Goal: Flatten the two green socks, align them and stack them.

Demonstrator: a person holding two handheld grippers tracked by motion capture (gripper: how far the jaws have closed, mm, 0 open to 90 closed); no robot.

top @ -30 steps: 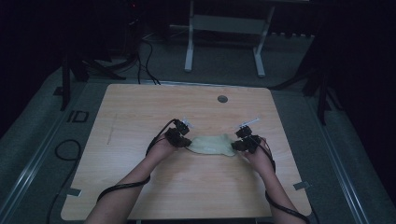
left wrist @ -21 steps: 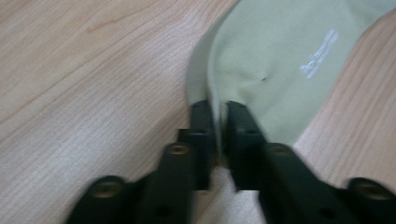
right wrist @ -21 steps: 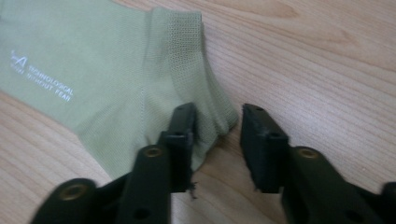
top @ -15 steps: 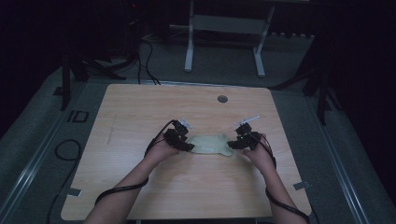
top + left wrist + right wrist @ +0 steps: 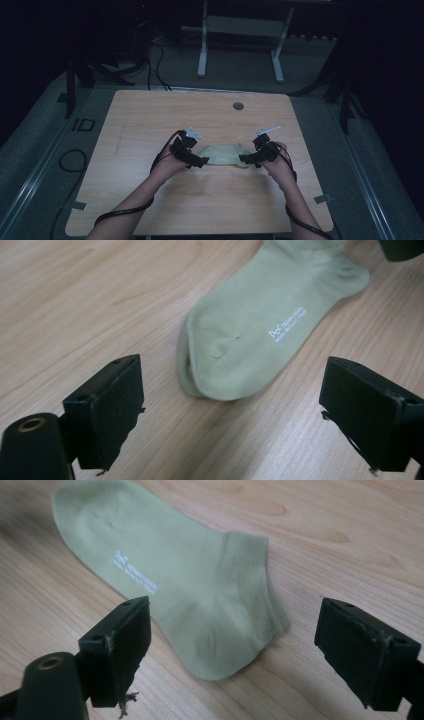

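Now flat — sock (image 5: 222,153) between parted fingers.

White lettering (image 5: 286,323) on the sock (image 5: 260,325) is too small to read; the sock's cuff end runs off the left gripper view's top edge.

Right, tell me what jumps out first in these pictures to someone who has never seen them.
A pale green sock lies flat in the middle of the wooden table, white lettering on its side. A black hand-held gripper flanks each end: the left hand-held gripper by the toe, the right hand-held gripper by the cuff and heel. Both have just been opening; their jaws stand wide, off the sock.
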